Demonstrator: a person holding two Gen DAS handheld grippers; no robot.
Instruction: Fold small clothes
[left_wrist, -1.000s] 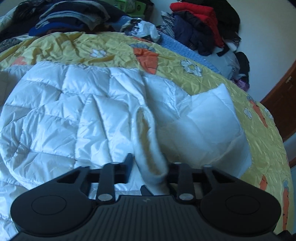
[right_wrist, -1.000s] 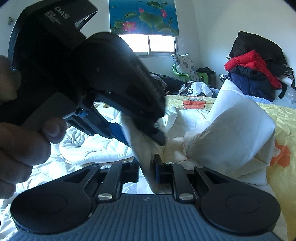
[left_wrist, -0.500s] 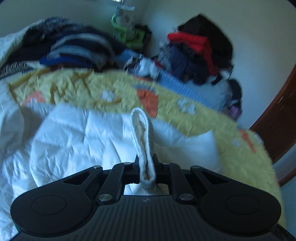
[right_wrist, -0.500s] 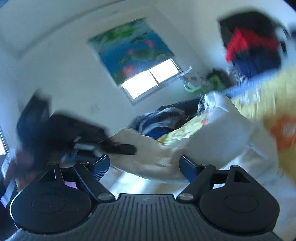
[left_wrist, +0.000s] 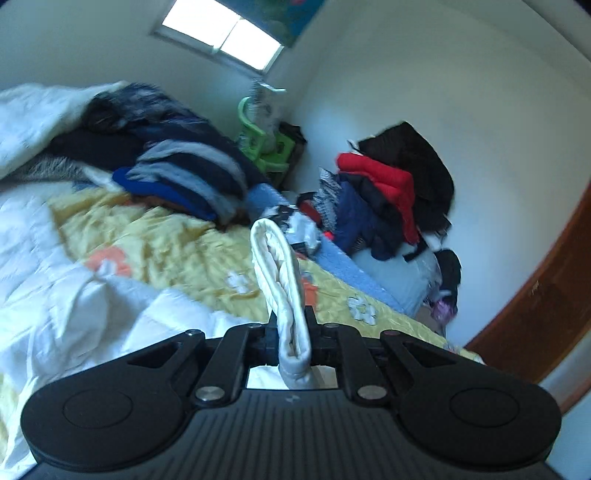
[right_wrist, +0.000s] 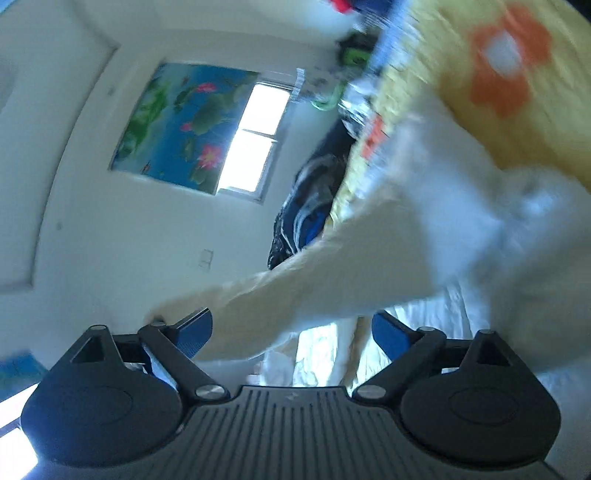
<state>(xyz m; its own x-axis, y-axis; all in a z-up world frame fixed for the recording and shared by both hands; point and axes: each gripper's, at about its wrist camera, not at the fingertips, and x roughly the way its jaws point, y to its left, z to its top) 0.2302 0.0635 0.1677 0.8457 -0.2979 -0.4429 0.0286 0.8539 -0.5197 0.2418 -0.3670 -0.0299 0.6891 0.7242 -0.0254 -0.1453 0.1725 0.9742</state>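
Most of the fold is still ahead of you, by my reading: the yellow bedspread carries a stack of dark folded clothes at its far end, yet the white quilted garment you are working on hangs loose and bunched, no neat shape visible. Your left gripper is clamped narrow on a doubled edge of that garment, lifted clear of the bed. Your right gripper has just been opening and now stands wide, the cloth lying between its blue pads but not pinched.
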